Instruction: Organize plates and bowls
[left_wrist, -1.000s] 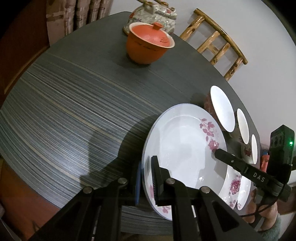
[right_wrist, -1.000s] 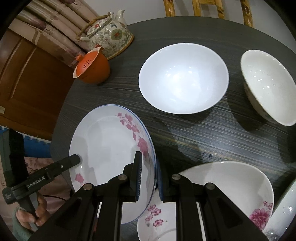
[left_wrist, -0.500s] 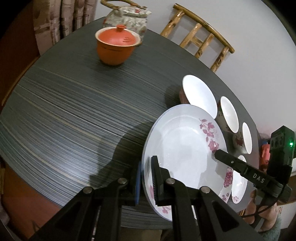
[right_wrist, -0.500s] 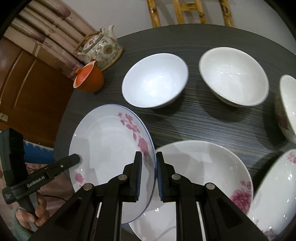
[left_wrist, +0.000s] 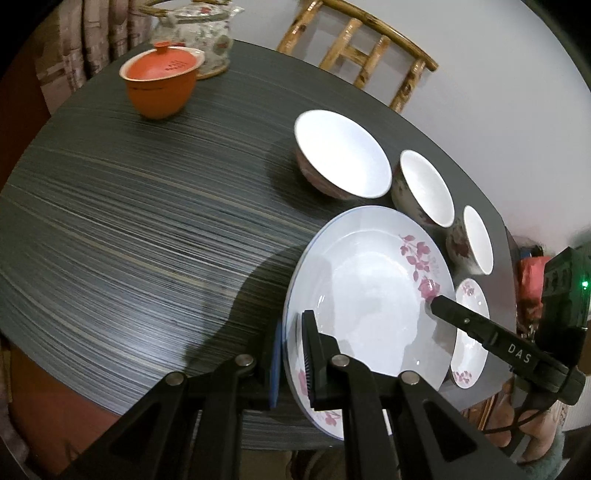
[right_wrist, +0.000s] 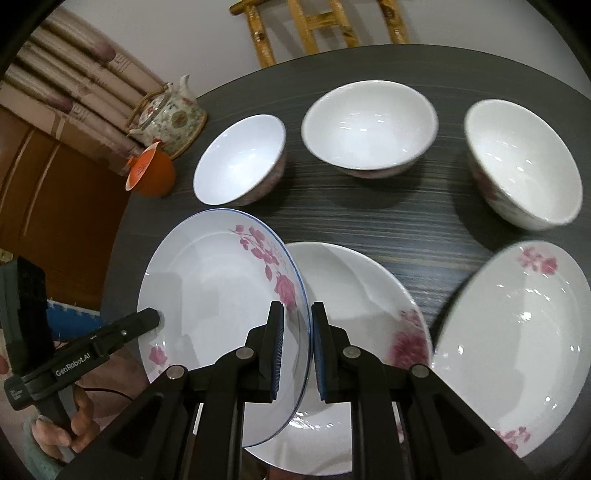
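A white plate with pink flowers and a blue rim (left_wrist: 369, 302) (right_wrist: 218, 295) hangs tilted above the dark striped table (left_wrist: 129, 221). My left gripper (left_wrist: 291, 332) is shut on its near-left rim; in the right wrist view its tip (right_wrist: 147, 317) shows at the plate's left edge. My right gripper (right_wrist: 297, 314) is shut on the opposite rim, and its tip (left_wrist: 439, 304) appears in the left wrist view. Part of the held plate overlaps a second flowered plate (right_wrist: 351, 295) lying on the table. A third plate (right_wrist: 517, 325) lies to the right.
Three white bowls (right_wrist: 240, 162) (right_wrist: 369, 122) (right_wrist: 521, 166) stand in a row behind the plates. An orange lidded cup (left_wrist: 160, 85) and a flowered teapot (left_wrist: 199, 33) sit at the far left. A bamboo chair (left_wrist: 354, 48) stands behind the table. A hand (right_wrist: 77, 424) holds the left gripper.
Both grippers have carried the plate sideways to the right across the table. More bowls and plates have come into view, and the held plate now overlaps the second plate.
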